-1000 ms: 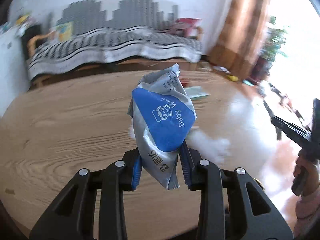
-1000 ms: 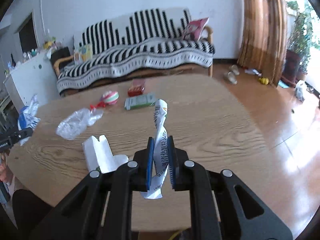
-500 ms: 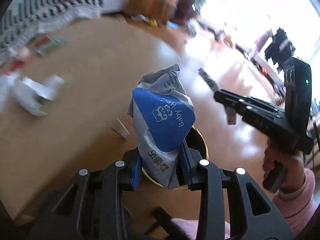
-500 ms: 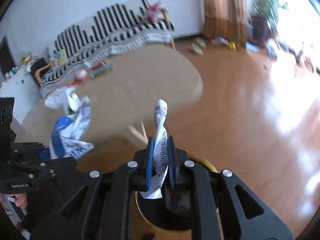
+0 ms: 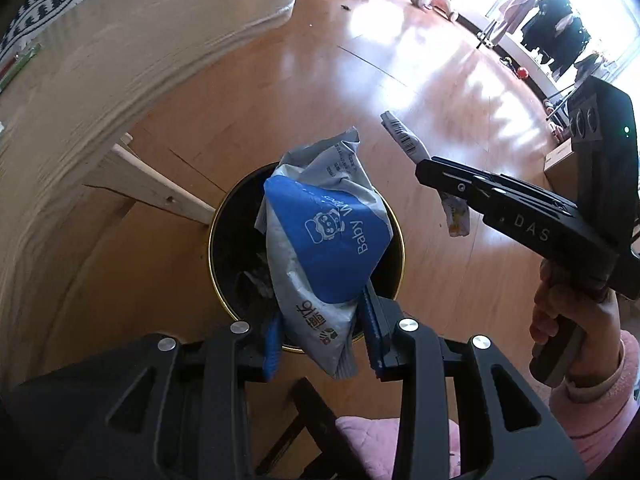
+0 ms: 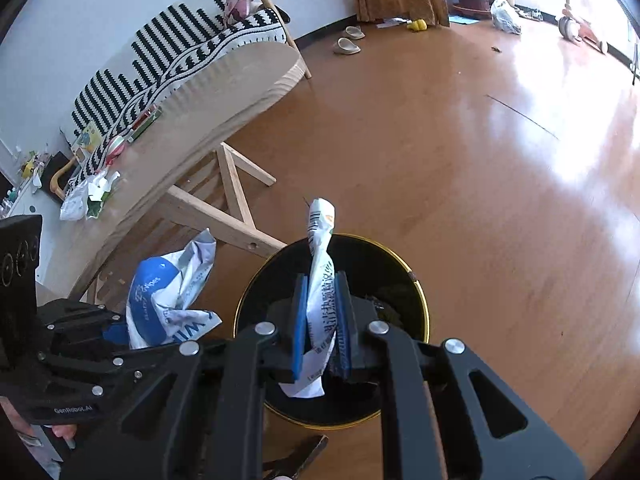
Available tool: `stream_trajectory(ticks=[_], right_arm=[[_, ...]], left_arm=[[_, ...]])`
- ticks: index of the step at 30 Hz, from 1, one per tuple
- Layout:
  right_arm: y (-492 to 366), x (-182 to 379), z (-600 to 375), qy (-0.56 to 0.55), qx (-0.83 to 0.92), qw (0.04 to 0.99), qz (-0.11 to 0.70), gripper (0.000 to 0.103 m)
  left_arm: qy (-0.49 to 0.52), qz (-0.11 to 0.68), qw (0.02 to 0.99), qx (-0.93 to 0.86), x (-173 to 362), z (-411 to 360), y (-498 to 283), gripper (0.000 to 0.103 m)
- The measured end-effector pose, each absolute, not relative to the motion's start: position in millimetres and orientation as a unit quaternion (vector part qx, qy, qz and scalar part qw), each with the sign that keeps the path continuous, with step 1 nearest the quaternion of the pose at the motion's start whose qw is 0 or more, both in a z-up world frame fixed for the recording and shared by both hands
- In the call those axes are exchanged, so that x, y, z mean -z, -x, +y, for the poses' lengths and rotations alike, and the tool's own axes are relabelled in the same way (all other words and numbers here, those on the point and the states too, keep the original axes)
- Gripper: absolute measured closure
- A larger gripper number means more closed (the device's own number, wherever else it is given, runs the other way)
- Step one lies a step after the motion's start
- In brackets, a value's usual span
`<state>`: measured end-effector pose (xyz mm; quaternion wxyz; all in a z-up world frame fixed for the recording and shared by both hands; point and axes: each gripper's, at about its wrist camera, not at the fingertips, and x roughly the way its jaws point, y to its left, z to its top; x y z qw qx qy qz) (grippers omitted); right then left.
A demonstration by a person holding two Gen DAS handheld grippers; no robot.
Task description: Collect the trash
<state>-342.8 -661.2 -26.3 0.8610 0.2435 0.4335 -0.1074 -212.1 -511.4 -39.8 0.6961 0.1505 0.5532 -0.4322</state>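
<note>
My left gripper (image 5: pixel 322 342) is shut on a blue and grey baby wipes pack (image 5: pixel 324 248) and holds it above a black trash bin with a gold rim (image 5: pixel 224 216) on the floor. My right gripper (image 6: pixel 322 320) is shut on a twisted white wrapper (image 6: pixel 320 276) and holds it over the same bin (image 6: pixel 400 264). In the left wrist view the right gripper (image 5: pixel 444 184) is to the right of the bin with the wrapper (image 5: pixel 404 140). In the right wrist view the left gripper (image 6: pixel 116 332) with the pack (image 6: pixel 164 292) is at the left of the bin.
A round wooden table (image 6: pixel 240 76) with wooden legs (image 6: pixel 232 196) stands just beside the bin, with more trash on it (image 6: pixel 88 196). A striped sofa (image 6: pixel 168 44) is behind it. Open wooden floor (image 6: pixel 480 140) lies to the right. A pink cushion (image 5: pixel 368 436) is below.
Both grippers swung from over the table down to above the floor bin, each still holding its piece of trash. The bin is now directly under both.
</note>
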Motion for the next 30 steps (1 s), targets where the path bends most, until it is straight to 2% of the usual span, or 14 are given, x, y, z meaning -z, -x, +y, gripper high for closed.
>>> stream_trajectory(ticks=[3, 4, 5, 6, 7, 12, 20, 25, 30], right_arm=[[339, 30, -665, -0.252, 0.102, 0.857, 0.438, 0.089], [338, 31, -667, -0.258, 0.101, 0.855, 0.437, 0.085], [339, 32, -670, -0.264, 0.105, 0.853, 0.438, 0.074], [340, 31, -673, -0.271, 0.113, 0.851, 0.435, 0.03], [342, 29, -678, -0.277, 0.121, 0.852, 0.428, 0.009], [357, 22, -696, -0.3, 0.157, 0.852, 0.399, 0.007], [344, 32, -686, -0.298, 0.181, 0.834, 0.427, 0.007], [295, 16, -653, -0.259, 0.138, 0.849, 0.439, 0.007], [221, -23, -590, -0.197, 0.061, 0.879, 0.43, 0.007]], left_arm=[[-0.16, 0.551, 0.692, 0.438, 41, -515, 211, 0.069], [-0.166, 0.549, 0.691, 0.44, 41, -514, 213, 0.058], [-0.169, 0.547, 0.689, 0.444, 39, -516, 213, 0.029], [-0.171, 0.541, 0.694, 0.444, 35, -516, 213, 0.014], [-0.173, 0.522, 0.711, 0.438, 28, -513, 211, 0.006], [-0.165, 0.473, 0.758, 0.419, -11, -488, 192, 0.006], [-0.109, 0.425, 0.841, 0.316, -68, -389, 139, 0.006], [-0.057, 0.439, 0.865, 0.237, -72, -304, 106, 0.006], [-0.013, 0.448, 0.879, 0.162, -67, -224, 81, 0.006]])
